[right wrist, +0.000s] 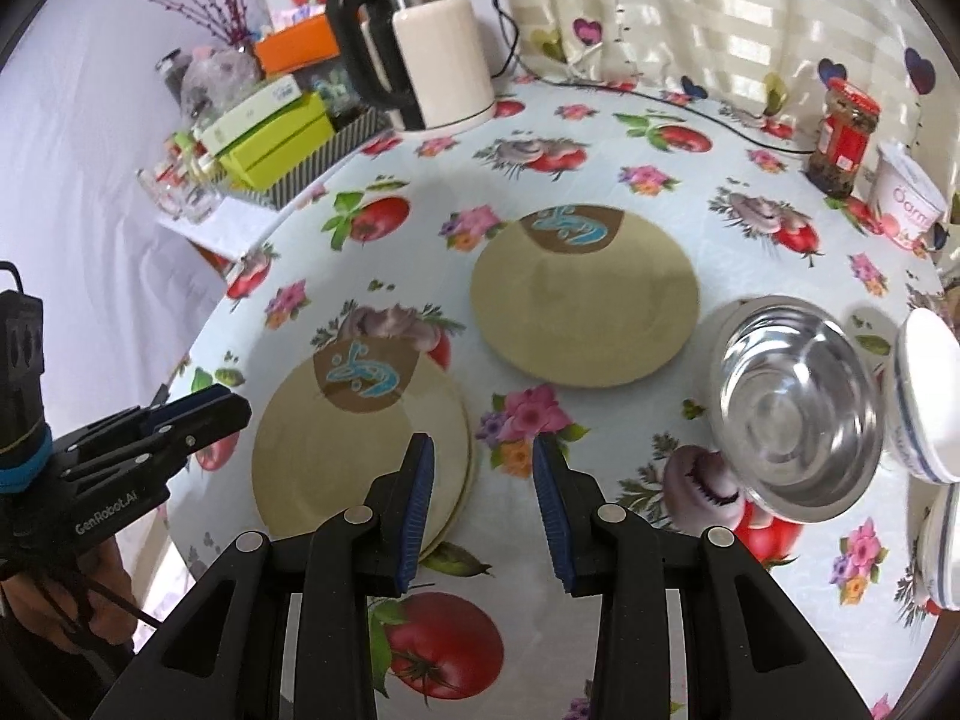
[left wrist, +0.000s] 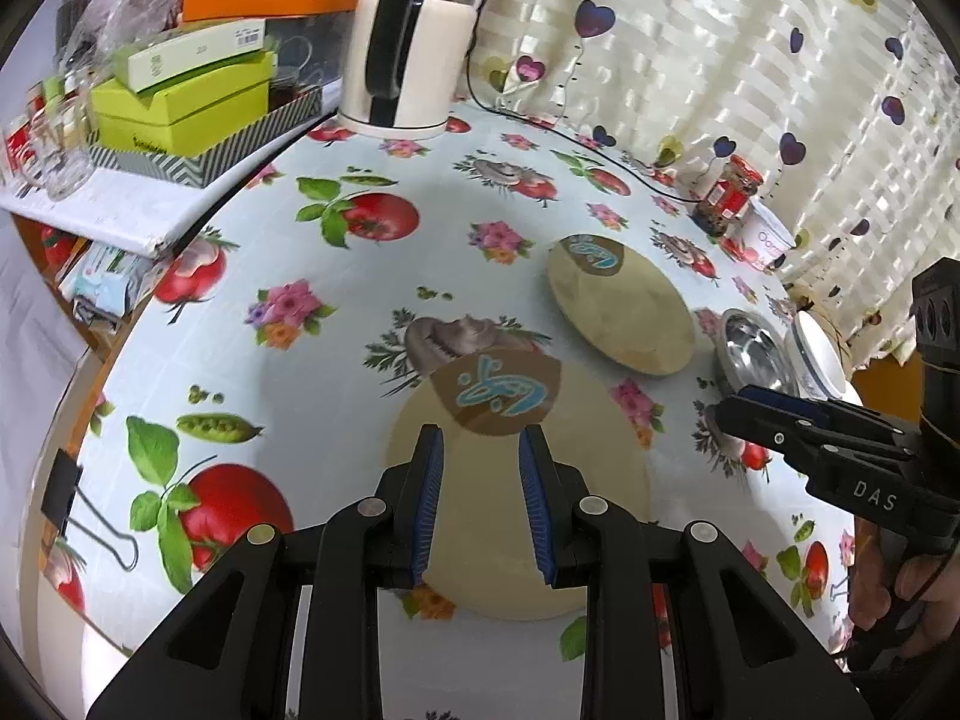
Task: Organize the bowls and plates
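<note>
A beige plate (left wrist: 516, 516) with a brown and blue emblem lies under my left gripper (left wrist: 481, 438), which hovers above it, open and holding nothing. In the right wrist view this plate (right wrist: 336, 462) shows a doubled rim, as if it rests on another one. A second beige plate (right wrist: 585, 300) lies alone further back. To its right are a steel bowl (right wrist: 798, 402) and two white bowls (right wrist: 927, 396), the second one (right wrist: 945, 546) nearer. My right gripper (right wrist: 483, 450) is open over the bare cloth between the near plate and the steel bowl. The left gripper (right wrist: 234, 405) shows at the left.
A round table with a vegetable-print cloth (right wrist: 600, 138) carries a white kettle (right wrist: 444, 66) with its cable, a red-lidded jar (right wrist: 840, 138) and a yogurt cup (right wrist: 909, 204) at the back. Stacked boxes (left wrist: 180, 102) stand at the left. A binder clip (left wrist: 66, 492) holds the cloth's edge. A curtain hangs behind.
</note>
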Demonstrator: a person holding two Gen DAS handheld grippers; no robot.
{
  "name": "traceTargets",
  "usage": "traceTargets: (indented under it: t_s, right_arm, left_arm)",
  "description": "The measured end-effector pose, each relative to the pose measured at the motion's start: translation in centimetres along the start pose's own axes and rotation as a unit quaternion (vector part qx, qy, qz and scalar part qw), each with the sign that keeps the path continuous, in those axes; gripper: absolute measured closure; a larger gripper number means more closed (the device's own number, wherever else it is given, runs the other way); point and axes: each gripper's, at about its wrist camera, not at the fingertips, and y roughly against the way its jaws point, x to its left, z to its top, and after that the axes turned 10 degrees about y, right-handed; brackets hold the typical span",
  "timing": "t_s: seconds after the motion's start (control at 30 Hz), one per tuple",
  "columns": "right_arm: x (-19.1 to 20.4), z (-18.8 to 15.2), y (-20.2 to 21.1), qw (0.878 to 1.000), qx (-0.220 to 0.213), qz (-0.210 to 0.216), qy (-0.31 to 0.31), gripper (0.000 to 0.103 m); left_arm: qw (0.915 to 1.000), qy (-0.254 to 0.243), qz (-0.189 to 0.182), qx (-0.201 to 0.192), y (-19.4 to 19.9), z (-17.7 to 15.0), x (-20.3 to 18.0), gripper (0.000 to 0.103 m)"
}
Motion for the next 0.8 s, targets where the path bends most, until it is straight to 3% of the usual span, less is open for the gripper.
traceTargets:
  t_s: [0.5,0.8]
  right_arm:
    - [-1.3,0.6,1.2,1.0,-0.015,-0.006,-0.008,0.054]
    - [-2.5,1.5,1.6,1.0,-0.023,-0.015,-0.009,0.054]
  left_arm:
    - [0.9999,-0.01,-0.007,0.0,-0.6,1.1,-1.8,0.076]
    - [0.9997,-0.02,-0.016,0.001,-1.3,2.3,-3.2,0.076]
